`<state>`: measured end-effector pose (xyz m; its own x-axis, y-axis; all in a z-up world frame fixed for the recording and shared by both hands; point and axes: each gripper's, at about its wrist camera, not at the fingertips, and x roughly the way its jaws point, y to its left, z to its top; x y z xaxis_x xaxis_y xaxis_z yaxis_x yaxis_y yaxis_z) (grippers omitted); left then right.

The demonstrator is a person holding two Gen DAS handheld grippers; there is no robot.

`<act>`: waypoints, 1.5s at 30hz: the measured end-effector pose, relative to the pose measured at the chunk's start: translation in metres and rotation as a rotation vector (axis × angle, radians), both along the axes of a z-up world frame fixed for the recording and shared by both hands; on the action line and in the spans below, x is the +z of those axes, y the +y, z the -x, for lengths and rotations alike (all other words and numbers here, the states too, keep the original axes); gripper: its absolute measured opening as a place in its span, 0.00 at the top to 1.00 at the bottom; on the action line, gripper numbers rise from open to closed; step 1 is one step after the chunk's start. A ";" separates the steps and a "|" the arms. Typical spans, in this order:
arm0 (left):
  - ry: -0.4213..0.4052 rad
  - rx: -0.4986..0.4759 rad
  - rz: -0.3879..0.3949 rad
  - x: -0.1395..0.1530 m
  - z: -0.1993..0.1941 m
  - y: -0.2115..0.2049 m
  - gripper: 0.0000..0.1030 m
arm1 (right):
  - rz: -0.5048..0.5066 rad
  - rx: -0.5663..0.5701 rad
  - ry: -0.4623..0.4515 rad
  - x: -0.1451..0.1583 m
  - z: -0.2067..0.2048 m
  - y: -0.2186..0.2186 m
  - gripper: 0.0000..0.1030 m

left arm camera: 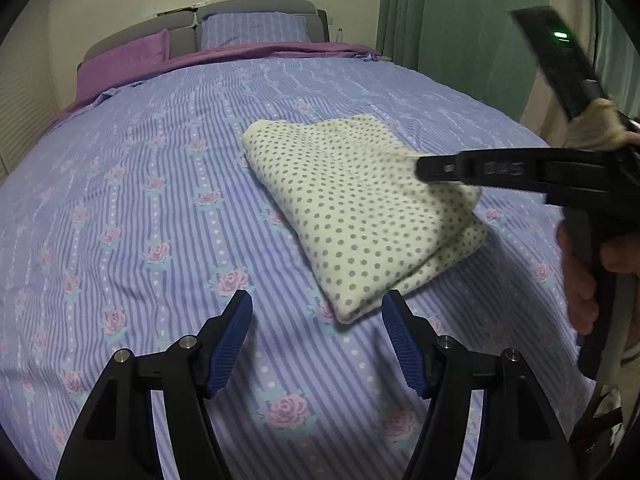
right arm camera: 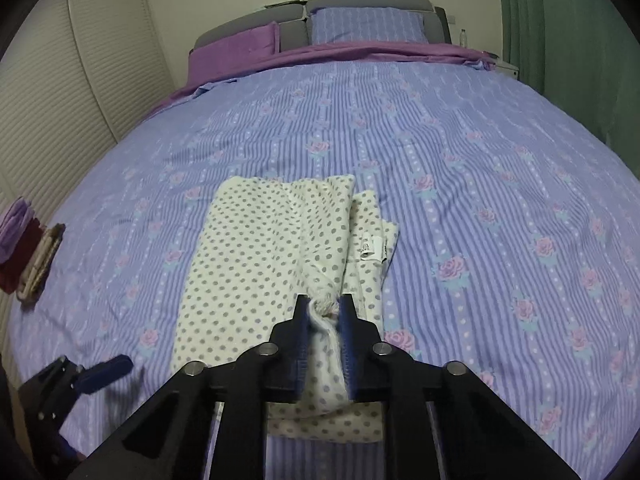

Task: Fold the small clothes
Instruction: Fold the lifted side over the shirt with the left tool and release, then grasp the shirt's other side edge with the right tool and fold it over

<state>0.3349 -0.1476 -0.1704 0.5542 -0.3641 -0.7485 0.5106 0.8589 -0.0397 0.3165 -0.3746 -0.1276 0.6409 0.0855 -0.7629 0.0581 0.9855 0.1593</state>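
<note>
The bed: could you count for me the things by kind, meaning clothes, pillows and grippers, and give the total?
Polka-dot garment, lying on the bedspread: 1
Pillows at the headboard, one striped and one purple: 2
Grippers, the left gripper open and the right gripper shut on the garment: 2
Total: 5

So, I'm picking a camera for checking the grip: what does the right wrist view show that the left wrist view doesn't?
Only the right wrist view: the right gripper's pads pinching a bunch of the polka-dot garment, its white label, and stacked items at the bed's left edge.

Only the left wrist view: the left gripper open and empty, just short of the garment's near corner, and the person's hand.

Both: the folded garment on the floral bedspread.
</note>
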 end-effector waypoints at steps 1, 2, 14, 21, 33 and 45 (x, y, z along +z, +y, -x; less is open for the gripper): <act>-0.001 0.001 0.000 -0.001 -0.001 0.001 0.36 | -0.014 -0.005 -0.018 0.003 0.006 -0.002 0.87; -0.002 0.002 0.000 -0.001 -0.002 0.002 0.36 | -0.022 -0.018 -0.035 0.007 0.013 -0.004 0.87; -0.028 -0.023 -0.012 0.001 0.010 0.005 0.35 | -0.030 -0.131 -0.001 -0.002 0.048 -0.024 0.68; -0.026 -0.017 -0.011 -0.002 0.015 0.003 0.35 | -0.162 -0.142 0.004 -0.010 0.067 -0.022 0.64; -0.055 -0.055 0.037 0.006 0.019 0.000 0.33 | -0.407 -0.201 0.041 -0.036 0.041 -0.036 0.64; -0.095 -0.034 -0.014 -0.007 0.012 -0.037 0.32 | -0.419 -0.144 -0.132 0.035 0.043 -0.012 0.91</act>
<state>0.3231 -0.1845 -0.1774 0.6104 -0.3736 -0.6984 0.5401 0.8413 0.0221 0.2738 -0.3870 -0.0930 0.7581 0.2724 -0.5925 0.1421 0.8178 0.5577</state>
